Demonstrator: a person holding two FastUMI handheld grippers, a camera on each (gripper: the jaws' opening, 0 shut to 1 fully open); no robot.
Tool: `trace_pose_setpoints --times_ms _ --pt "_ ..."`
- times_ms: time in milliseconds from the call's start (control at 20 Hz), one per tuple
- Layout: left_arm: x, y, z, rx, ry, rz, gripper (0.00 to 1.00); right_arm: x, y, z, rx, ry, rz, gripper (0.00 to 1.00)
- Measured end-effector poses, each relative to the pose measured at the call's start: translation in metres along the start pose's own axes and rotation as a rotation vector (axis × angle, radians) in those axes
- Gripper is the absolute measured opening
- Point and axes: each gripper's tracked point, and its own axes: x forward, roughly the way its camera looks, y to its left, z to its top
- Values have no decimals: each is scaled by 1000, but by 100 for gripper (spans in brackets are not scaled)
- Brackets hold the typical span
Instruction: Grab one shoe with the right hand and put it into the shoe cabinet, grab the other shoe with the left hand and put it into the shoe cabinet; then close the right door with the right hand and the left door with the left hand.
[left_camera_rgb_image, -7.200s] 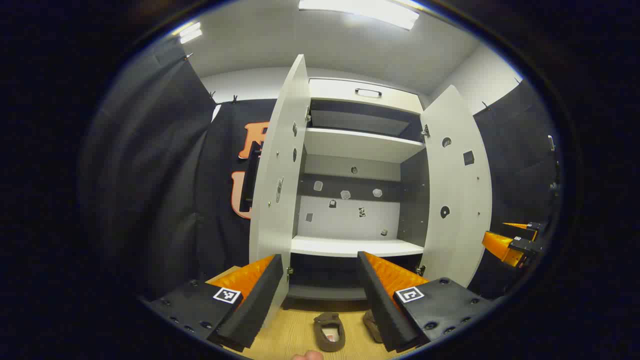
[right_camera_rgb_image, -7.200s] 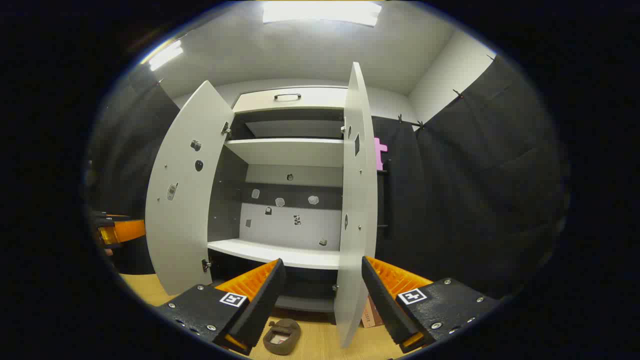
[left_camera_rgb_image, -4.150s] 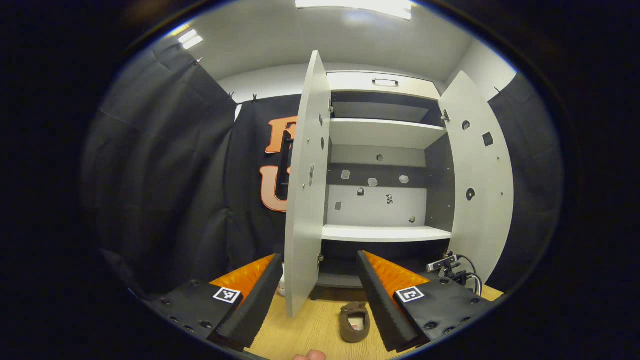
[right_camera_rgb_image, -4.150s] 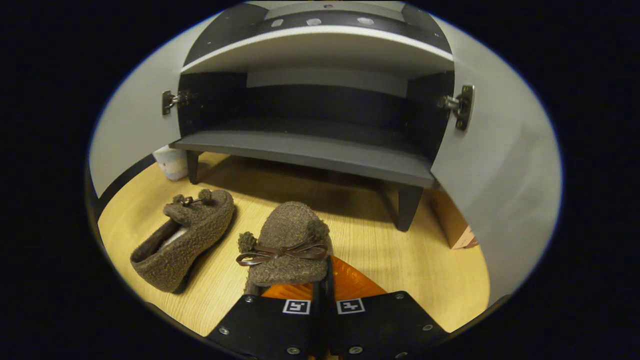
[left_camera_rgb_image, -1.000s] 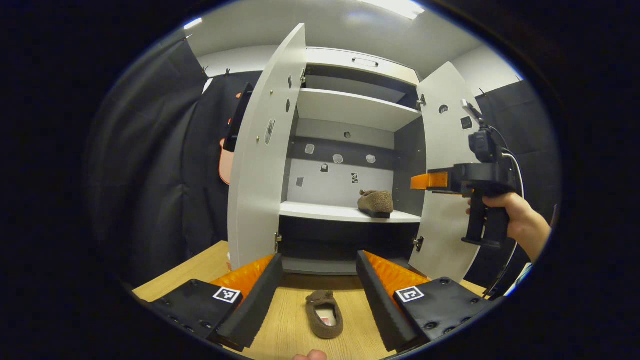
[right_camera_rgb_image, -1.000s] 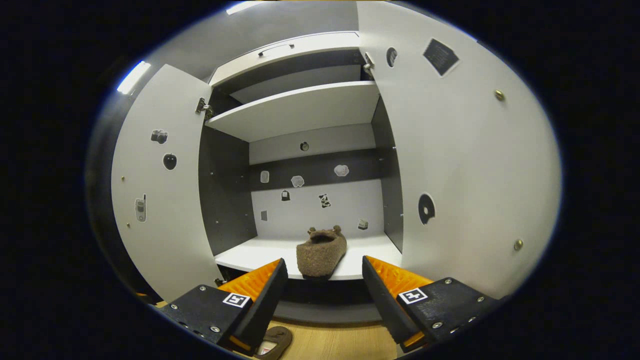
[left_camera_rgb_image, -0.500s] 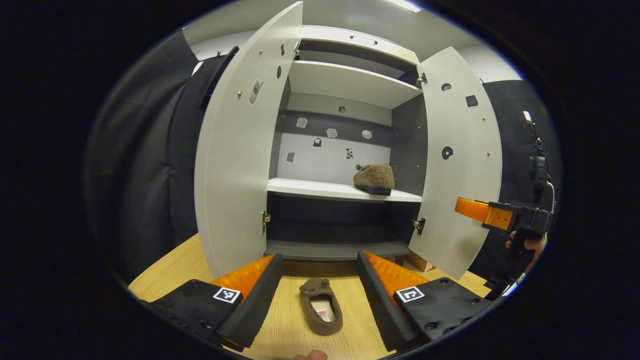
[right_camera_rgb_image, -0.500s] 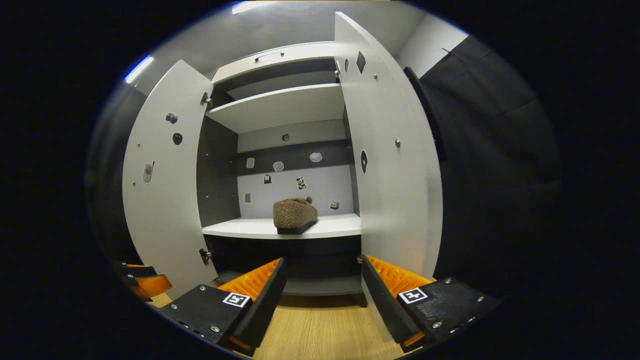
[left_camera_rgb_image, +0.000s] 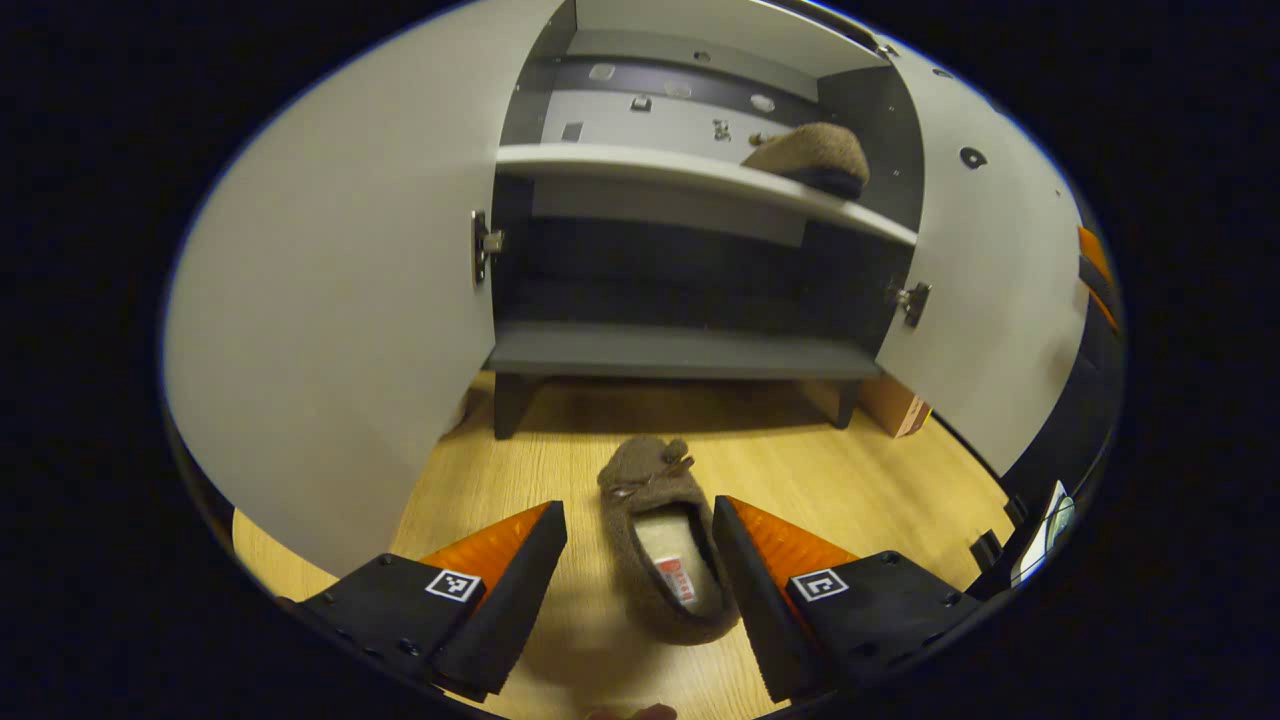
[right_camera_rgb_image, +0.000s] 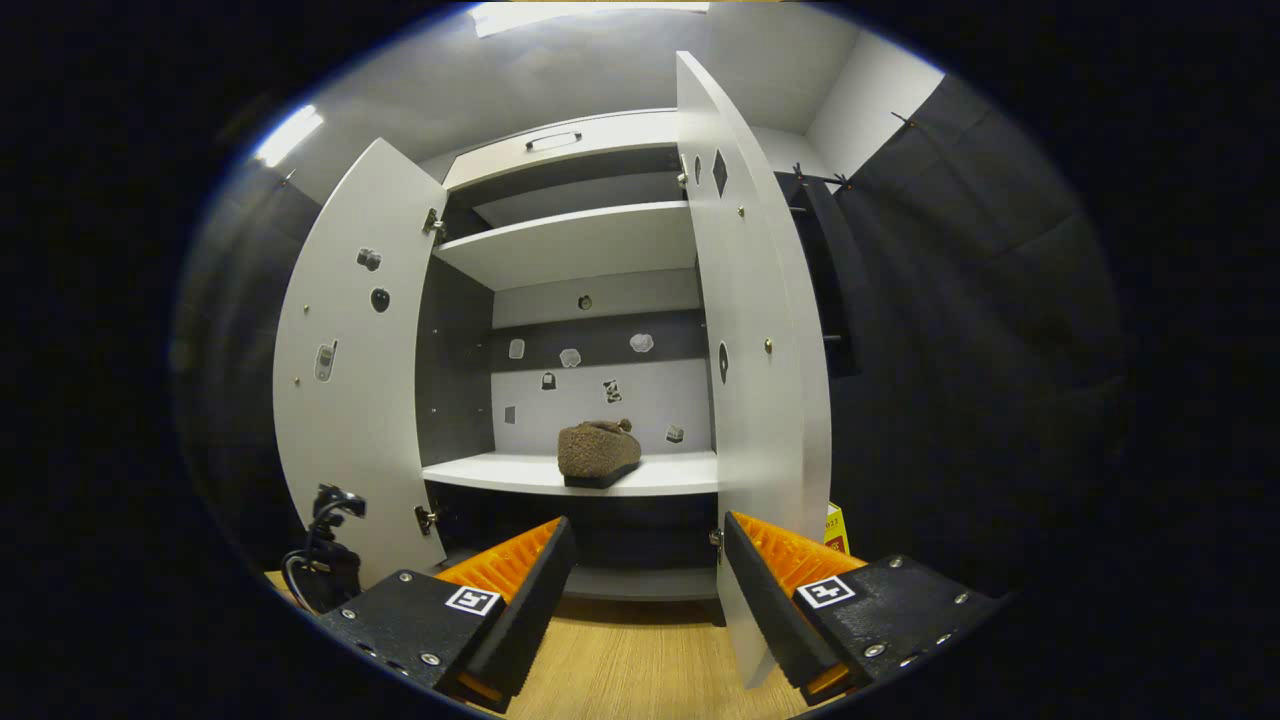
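While one shoe (right_camera_rgb_image: 598, 452) already sits on the cabinet shelf (right_camera_rgb_image: 560, 475), we bring our left gripper (left_camera_rgb_image: 638, 560) down over the other shoe (left_camera_rgb_image: 663, 540).
Its fingers stand apart, straddling that shoe on the floor (left_camera_rgb_image: 800, 470); our right gripper (right_camera_rgb_image: 648, 585) hangs back, fingers apart and empty, near the right door (right_camera_rgb_image: 760, 400), with both doors wide open.
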Motion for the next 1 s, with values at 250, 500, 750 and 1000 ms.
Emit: trace_pose_setpoints --times_ms 250,500,750,1000 --pt "57 11 -28 36 97 30 96 -16 -6 -6 -1 10 -12 92" --pt "94 24 -24 62 67 57 89 -21 -16 -7 -24 24 -29 92" --pt "89 24 -6 4 17 121 23 -13 -14 -6 -31 31 -9 92" --pt "24 6 42 3 -113 112 12 -11 -4 -10 -30 40 20 92"
